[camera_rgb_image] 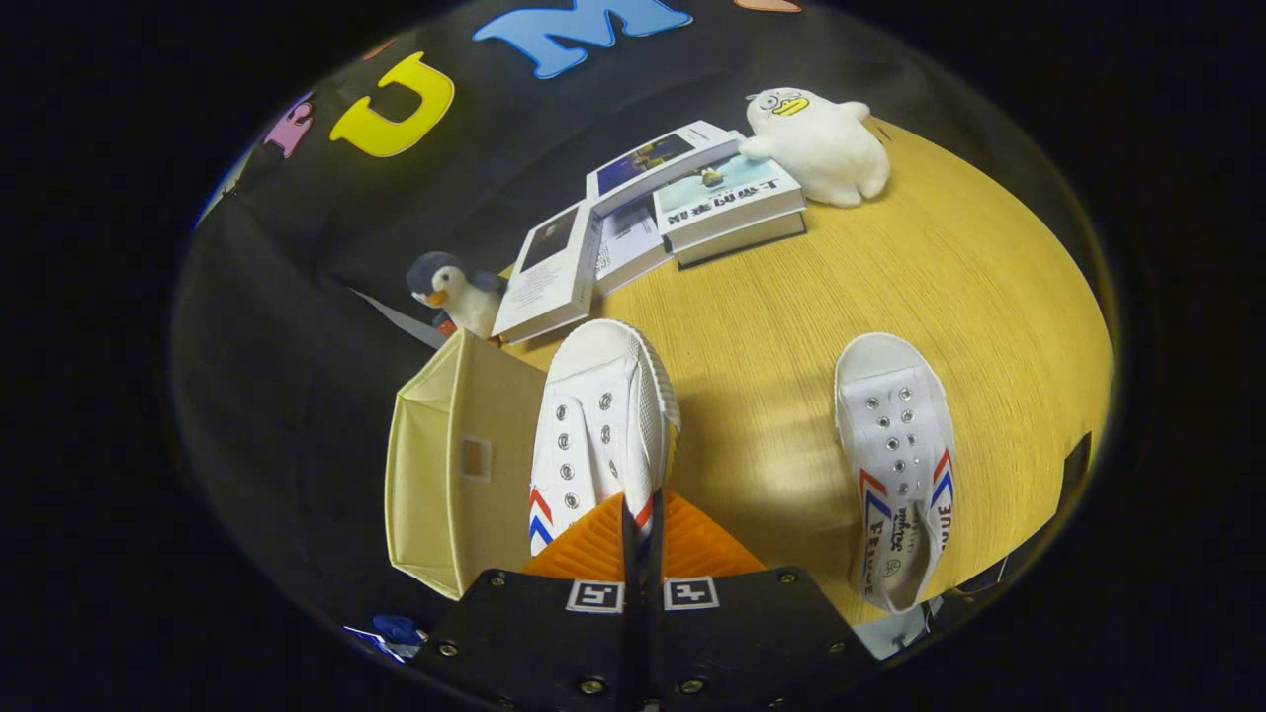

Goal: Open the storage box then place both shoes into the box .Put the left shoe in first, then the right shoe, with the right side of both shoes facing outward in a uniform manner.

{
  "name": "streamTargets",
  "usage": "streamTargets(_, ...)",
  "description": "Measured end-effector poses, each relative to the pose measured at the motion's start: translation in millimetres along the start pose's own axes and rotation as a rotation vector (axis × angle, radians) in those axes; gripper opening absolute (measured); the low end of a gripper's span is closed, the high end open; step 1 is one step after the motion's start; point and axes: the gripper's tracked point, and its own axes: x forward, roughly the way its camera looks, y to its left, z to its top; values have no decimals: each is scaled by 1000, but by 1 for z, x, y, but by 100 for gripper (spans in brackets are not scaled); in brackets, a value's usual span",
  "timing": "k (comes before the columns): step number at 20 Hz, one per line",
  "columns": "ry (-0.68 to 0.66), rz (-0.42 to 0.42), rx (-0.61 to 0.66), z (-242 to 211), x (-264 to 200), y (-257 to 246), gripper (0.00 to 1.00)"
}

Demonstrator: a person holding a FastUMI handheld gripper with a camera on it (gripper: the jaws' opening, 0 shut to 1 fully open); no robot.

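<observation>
Gripper (641,529), lower centre: fingers pinch the held shoe (598,425). Second shoe (902,465), lower right, lettering unreadable. Storage box (450,465) at left.

cream box (450,465) beside held white shoe (593,425) | second white shoe (902,465) apart, on table

A white canvas shoe (598,425) with red and blue chevron stripes; a second white canvas shoe (900,465) striped alike. Cream fabric storage box (450,465). Yellow wood-grain tabletop (890,287). White plush duck (816,143), yellow beak; grey-and-white plush penguin (453,292), possibly orange-beaked.
</observation>
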Motion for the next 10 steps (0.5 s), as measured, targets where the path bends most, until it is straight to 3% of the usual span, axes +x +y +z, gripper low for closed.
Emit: streamTargets(10,-26,78,-51,19,-4,84,1)
